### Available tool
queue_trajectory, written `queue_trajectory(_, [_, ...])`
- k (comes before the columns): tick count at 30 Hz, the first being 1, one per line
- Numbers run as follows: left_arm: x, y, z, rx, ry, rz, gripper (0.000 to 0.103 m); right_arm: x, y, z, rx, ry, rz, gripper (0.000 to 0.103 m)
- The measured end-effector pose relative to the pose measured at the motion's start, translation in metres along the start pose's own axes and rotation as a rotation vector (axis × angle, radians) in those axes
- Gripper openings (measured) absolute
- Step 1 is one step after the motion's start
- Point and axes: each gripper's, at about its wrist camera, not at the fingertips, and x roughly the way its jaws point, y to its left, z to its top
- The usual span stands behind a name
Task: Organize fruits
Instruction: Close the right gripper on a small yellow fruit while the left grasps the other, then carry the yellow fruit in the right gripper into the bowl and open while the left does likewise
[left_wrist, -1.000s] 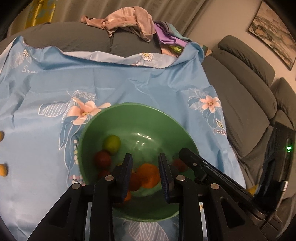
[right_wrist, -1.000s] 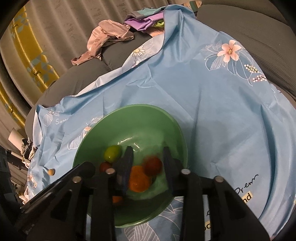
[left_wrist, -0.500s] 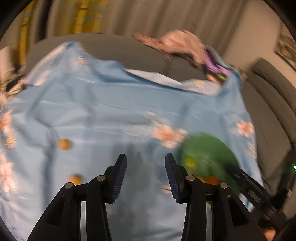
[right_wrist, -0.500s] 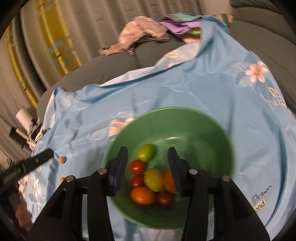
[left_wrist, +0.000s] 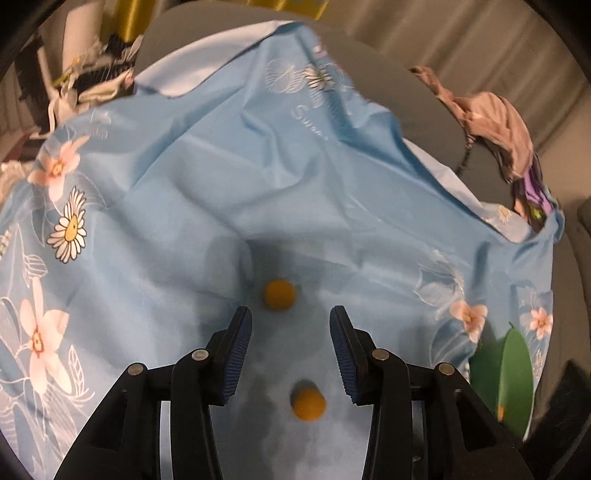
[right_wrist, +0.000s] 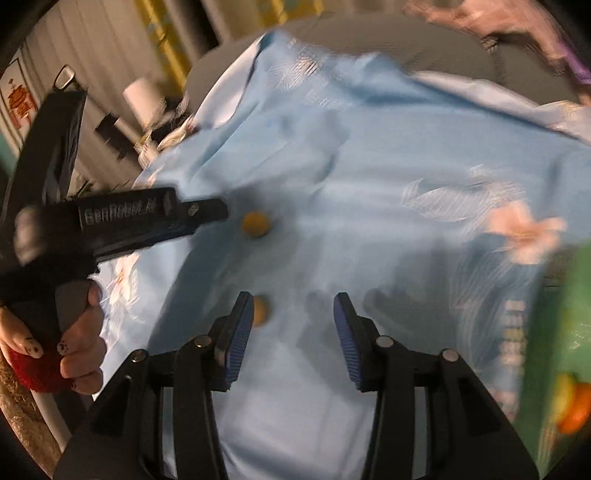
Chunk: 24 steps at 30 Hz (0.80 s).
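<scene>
Two small yellow-orange fruits lie on the blue flowered cloth (left_wrist: 229, 177). In the left wrist view the far fruit (left_wrist: 279, 294) sits just ahead of my open, empty left gripper (left_wrist: 291, 334), and the near fruit (left_wrist: 307, 404) lies between and below its fingers. In the right wrist view the far fruit (right_wrist: 255, 223) is by the left gripper's tip (right_wrist: 207, 211), and the near fruit (right_wrist: 259, 312) touches the inner side of my open right gripper's (right_wrist: 293, 314) left finger. The green bowl (left_wrist: 515, 373) with fruit stands at the right; it also shows in the right wrist view (right_wrist: 565, 332).
The cloth covers a grey sofa. A heap of clothes (left_wrist: 498, 122) lies at the back right. Clutter (left_wrist: 85, 77) stands beyond the cloth's far left edge. A hand (right_wrist: 74, 339) holds the left gripper at the left of the right wrist view.
Both grippers have swung left from over the green bowl to the two loose fruits on the cloth. The bowl is now at the right edge of both views. Both stay open.
</scene>
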Motion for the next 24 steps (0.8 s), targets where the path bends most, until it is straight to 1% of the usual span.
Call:
queue_trajectory(2, [0.004, 0.005, 0.005, -0.011, 0.006, -0.002, 0.042, 0.018, 0.010, 0.001, -0.040, 0.039, -0.005, 0.043])
queue_trajectory(4, [0.007, 0.008, 0.010, -0.019, 0.001, -0.021, 0.042, 0.028, 0.018, -0.001, -0.072, 0.059, -0.015, 0.043])
queue_trajectory(7, [0.017, 0.010, 0.014, -0.029, 0.031, -0.039, 0.042, 0.044, 0.021, -0.004, -0.076, 0.101, 0.000, 0.043])
queue_trajectory(8, [0.021, 0.010, 0.014, -0.030, 0.038, -0.039, 0.042, 0.046, 0.021, -0.006, -0.073, 0.107, 0.005, 0.042])
queue_trajectory(9, [0.025, 0.010, 0.014, -0.030, 0.048, -0.031, 0.042, 0.046, 0.022, -0.006, -0.082, 0.089, 0.000, 0.037])
queue_trajectory(10, [0.029, 0.009, 0.014, -0.026, 0.058, -0.020, 0.042, 0.046, 0.023, -0.007, -0.094, 0.089, 0.001, 0.033])
queue_trajectory(11, [0.033, 0.007, 0.013, -0.019, 0.064, -0.011, 0.042, 0.045, 0.024, -0.009, -0.096, 0.094, 0.013, 0.027])
queue_trajectory(12, [0.035, 0.006, 0.012, -0.016, 0.070, -0.004, 0.042, 0.043, 0.025, -0.010, -0.095, 0.091, 0.015, 0.026])
queue_trajectory(14, [0.039, 0.004, 0.011, -0.013, 0.071, -0.002, 0.042, 0.037, 0.023, -0.014, -0.111, 0.074, -0.055, 0.026])
queue_trajectory(15, [0.041, 0.002, 0.010, -0.013, 0.070, -0.005, 0.042, 0.035, 0.022, -0.014, -0.109, 0.067, -0.067, 0.026])
queue_trajectory(18, [0.049, 0.000, 0.009, -0.019, 0.077, 0.023, 0.042, 0.019, 0.008, -0.016, -0.056, 0.058, -0.064, 0.026])
queue_trajectory(20, [0.054, 0.000, 0.008, -0.024, 0.070, 0.046, 0.042, 0.004, -0.001, -0.018, -0.031, 0.026, -0.074, 0.026])
queue_trajectory(22, [0.056, -0.001, 0.008, -0.021, 0.048, 0.073, 0.034, -0.007, -0.007, -0.019, -0.012, 0.001, -0.081, 0.026])
queue_trajectory(23, [0.057, -0.001, 0.007, -0.022, 0.040, 0.083, 0.029, -0.012, -0.010, -0.020, -0.004, -0.007, -0.086, 0.026])
queue_trajectory(24, [0.057, -0.001, 0.007, -0.022, 0.031, 0.091, 0.027, -0.018, -0.013, -0.021, 0.003, -0.016, -0.092, 0.026])
